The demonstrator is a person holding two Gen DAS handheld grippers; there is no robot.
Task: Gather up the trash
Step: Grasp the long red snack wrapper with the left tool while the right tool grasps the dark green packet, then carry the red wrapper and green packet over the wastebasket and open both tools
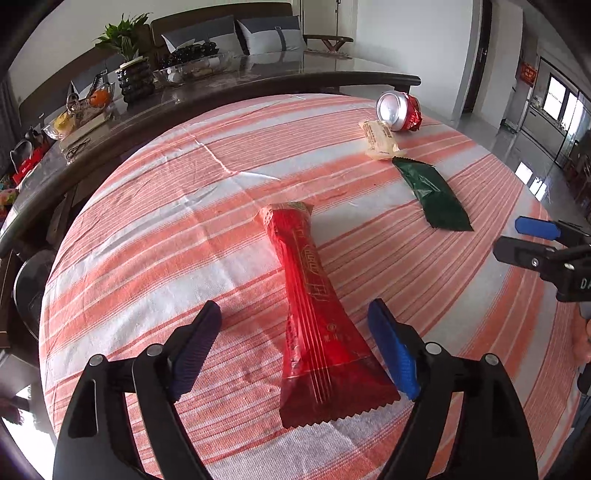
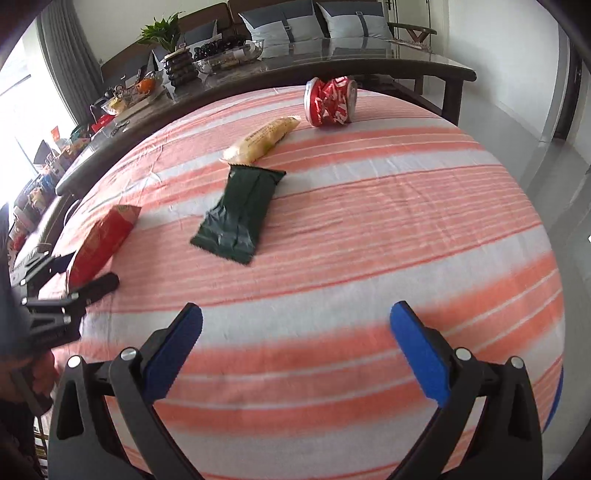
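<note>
Left gripper point(image 1: 295, 317), jaws apart, straddles a red wrapper point(image 1: 314, 314) lying flat on the striped tablecloth point(image 1: 147, 221); right gripper point(image 2: 295, 321), jaws apart, holds nothing. Green wrapper point(image 2: 240, 214), yellow packet point(image 2: 264, 138) and crushed can point(image 2: 330, 101) lie beyond.

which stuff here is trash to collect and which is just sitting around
Trash: red wrapper, dark green wrapper, pale yellow snack packet, crushed red can.

Lying about: potted plant, glass fruit bowl, grey cushions.
</note>
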